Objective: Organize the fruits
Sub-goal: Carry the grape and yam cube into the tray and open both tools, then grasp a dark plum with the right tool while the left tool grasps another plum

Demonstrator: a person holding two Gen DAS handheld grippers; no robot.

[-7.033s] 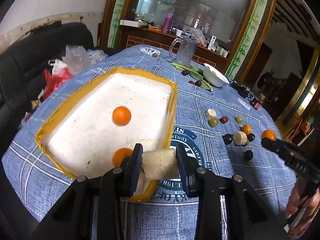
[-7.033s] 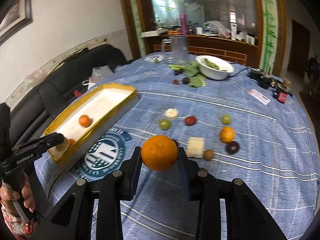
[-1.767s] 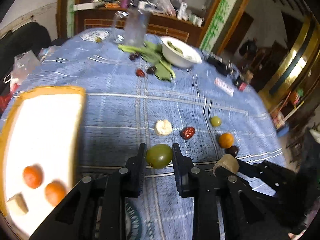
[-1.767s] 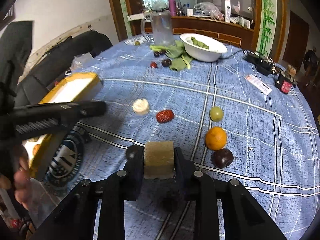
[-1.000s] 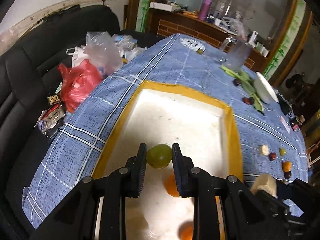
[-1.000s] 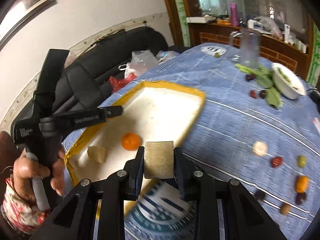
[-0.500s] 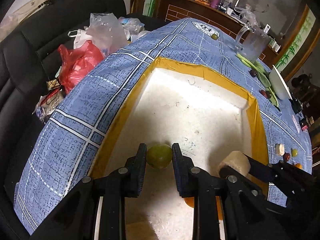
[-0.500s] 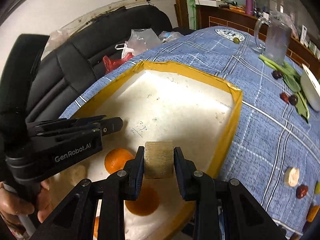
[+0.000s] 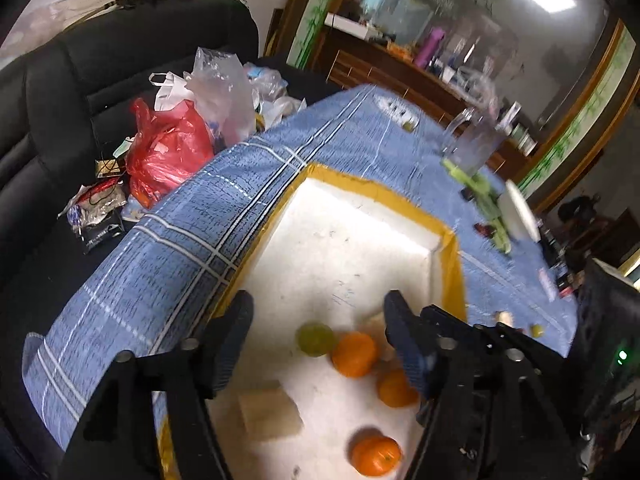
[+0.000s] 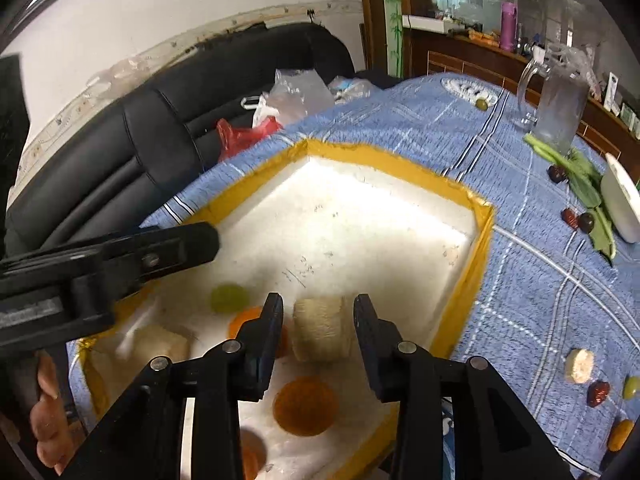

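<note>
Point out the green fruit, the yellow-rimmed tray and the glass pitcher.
green fruit point(image 9: 315, 338): left wrist view, middle of its skin.
yellow-rimmed tray point(image 10: 384, 159): right wrist view, far yellow rim.
glass pitcher point(image 10: 560, 110): right wrist view, middle of its clear body.

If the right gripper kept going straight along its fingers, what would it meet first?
Most likely the pale cut chunk lying between the open right gripper's fingers, on the floor of the foam tray; depth is hard to judge.
</note>
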